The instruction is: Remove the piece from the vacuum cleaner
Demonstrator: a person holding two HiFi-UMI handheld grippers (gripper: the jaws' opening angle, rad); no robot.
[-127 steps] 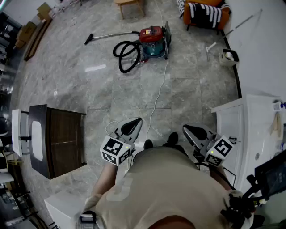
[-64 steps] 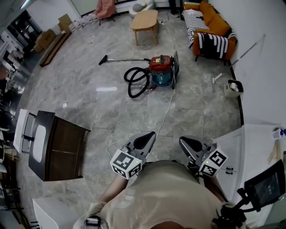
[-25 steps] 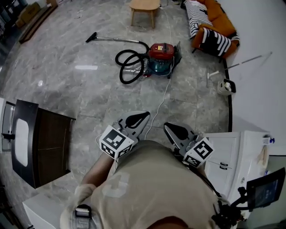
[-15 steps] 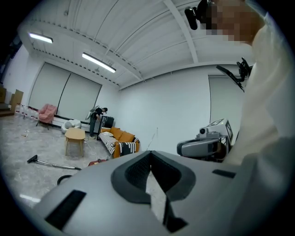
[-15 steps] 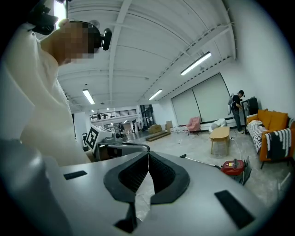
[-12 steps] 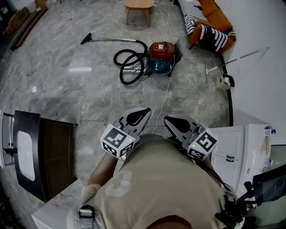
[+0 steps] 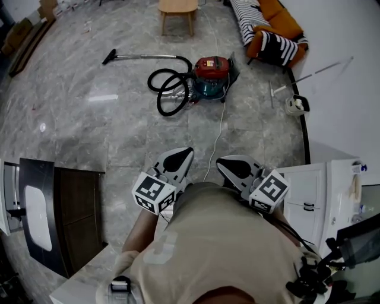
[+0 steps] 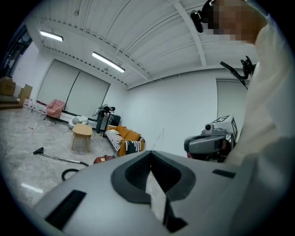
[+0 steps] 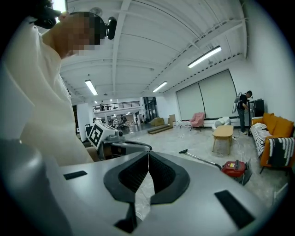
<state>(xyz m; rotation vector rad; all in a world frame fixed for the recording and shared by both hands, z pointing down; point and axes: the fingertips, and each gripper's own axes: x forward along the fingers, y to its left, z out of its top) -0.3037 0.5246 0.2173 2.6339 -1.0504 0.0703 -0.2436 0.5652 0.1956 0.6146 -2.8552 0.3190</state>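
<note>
A red and teal vacuum cleaner (image 7: 211, 76) sits on the grey stone floor, far ahead of me. Its black hose (image 7: 169, 90) loops to its left, and a metal wand (image 7: 139, 57) with a floor nozzle runs off to the left. The vacuum (image 8: 102, 159) shows small in the left gripper view, and the vacuum (image 9: 234, 168) also shows in the right gripper view. My left gripper (image 7: 188, 151) and right gripper (image 7: 220, 162) are held close to my body. Both are shut with nothing in them and are well short of the vacuum.
A white power cord (image 7: 217, 132) trails from the vacuum back toward my feet. A dark wooden cabinet (image 7: 74, 208) stands at the left, white cabinets (image 7: 314, 190) at the right. Beyond the vacuum are an orange sofa (image 7: 270, 37) and a small wooden table (image 7: 178, 7). A dustpan (image 7: 295, 104) lies by the right wall.
The person has stepped across the floor, and the dark cabinet has slid back in the head view. Both grippers rode along, side by side, and stayed shut.
</note>
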